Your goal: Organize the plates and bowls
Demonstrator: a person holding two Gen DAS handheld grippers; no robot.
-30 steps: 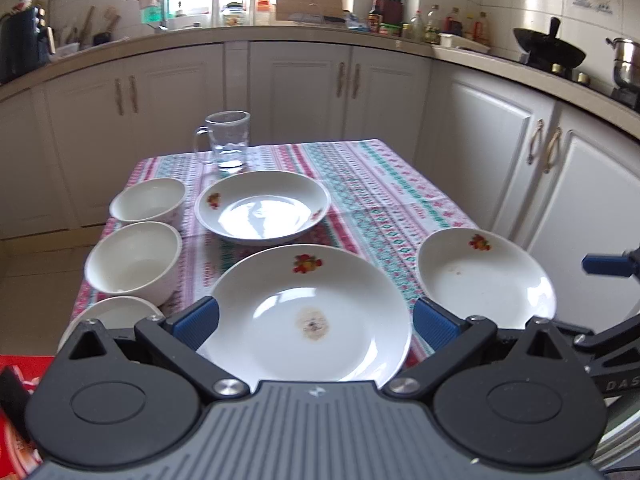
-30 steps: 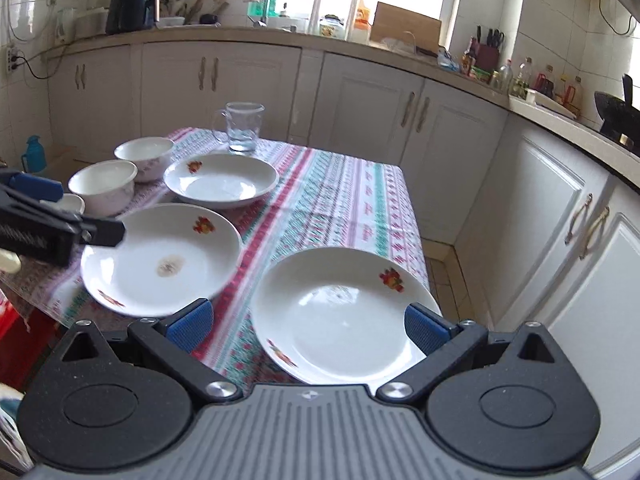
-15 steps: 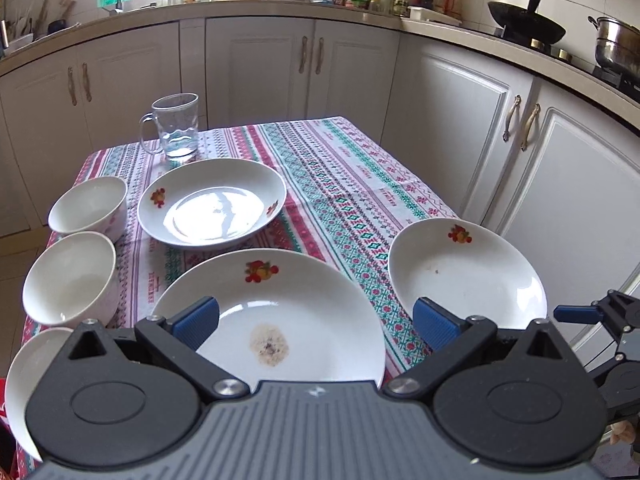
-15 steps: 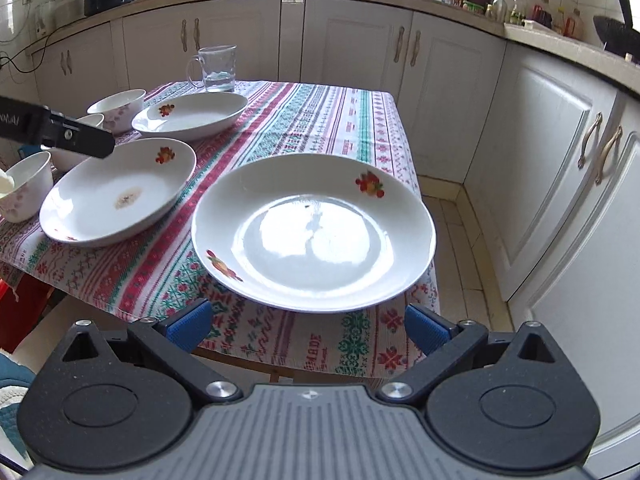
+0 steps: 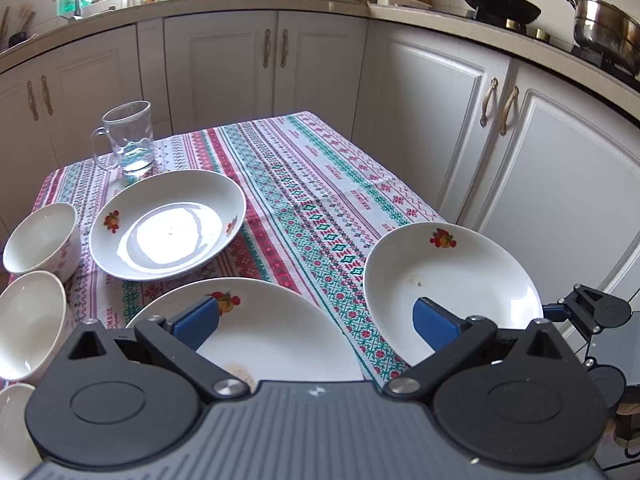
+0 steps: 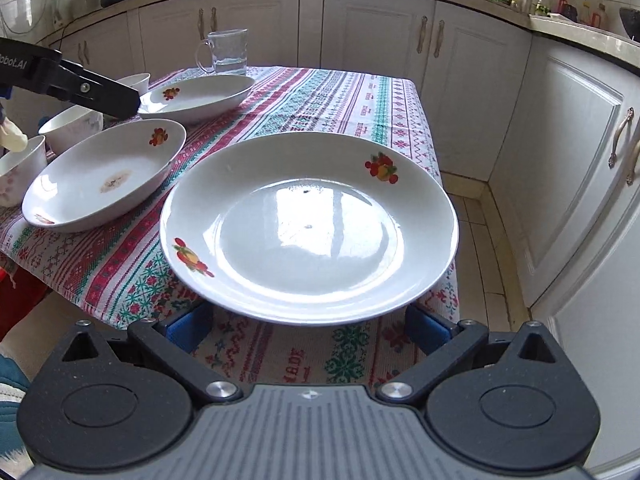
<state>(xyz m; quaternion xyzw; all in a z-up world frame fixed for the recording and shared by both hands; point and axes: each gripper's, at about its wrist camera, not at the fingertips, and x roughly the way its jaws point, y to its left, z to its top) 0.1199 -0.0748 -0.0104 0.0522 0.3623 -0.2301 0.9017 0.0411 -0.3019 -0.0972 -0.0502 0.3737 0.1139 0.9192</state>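
Note:
Three white plates with fruit decals lie on the patterned tablecloth. My left gripper (image 5: 316, 324) is open above the near plate (image 5: 276, 332), which carries a brown stain. A second plate (image 5: 168, 224) sits farther back and a third plate (image 5: 452, 280) lies to the right. Three white bowls (image 5: 42, 236) (image 5: 28, 320) (image 5: 12, 420) line the left side. My right gripper (image 6: 308, 330) is open at the table's front edge, its blue fingertips (image 6: 188, 328) just below the near rim of the right plate (image 6: 308, 224). The stained plate (image 6: 104, 176) is to its left, under the left gripper (image 6: 80, 88).
A glass mug (image 5: 128, 140) with a little water stands at the back left of the table. White cabinets (image 5: 440, 120) close in behind and to the right. The tablecloth (image 5: 320, 184) between the plates is bare. A wok (image 5: 500, 8) and a steel pot (image 5: 604, 28) sit on the counter.
Both grippers have moved forward and lower. The right one has dropped to the table edge, its fingertips now under the right plate's near rim. The left one now hangs over the stained plate.

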